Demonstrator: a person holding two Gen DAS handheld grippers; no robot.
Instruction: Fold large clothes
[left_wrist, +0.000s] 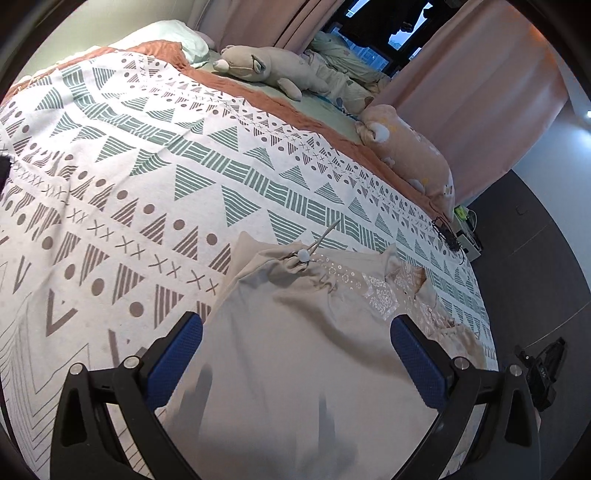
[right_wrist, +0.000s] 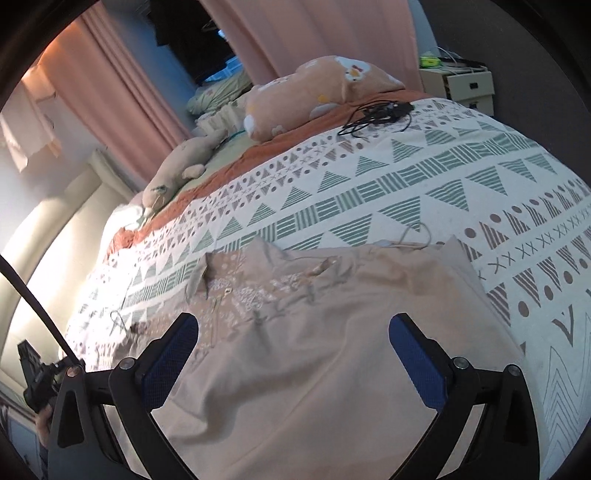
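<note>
Two black grippers with blue pads, left gripper (left_wrist: 295, 354) and right gripper (right_wrist: 293, 354), each with jaws spread wide, grasping nothing, above one beige embroidered garment (left_wrist: 295, 350) lying flat on the near edge of the triangle-patterned bedspread (left_wrist: 147, 166); one wire hanger (left_wrist: 314, 245) at its collar; beyond, one black cable tangle (right_wrist: 376, 114), two plush toys, pink curtains; no legible writing

Beige garment (left_wrist: 295, 350) — green-and-brown geometric bedspread (left_wrist: 147, 166)

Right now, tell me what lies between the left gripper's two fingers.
Only the beige garment, spread on the patterned bedspread; the left gripper stands open above it, per the left wrist view.
</note>
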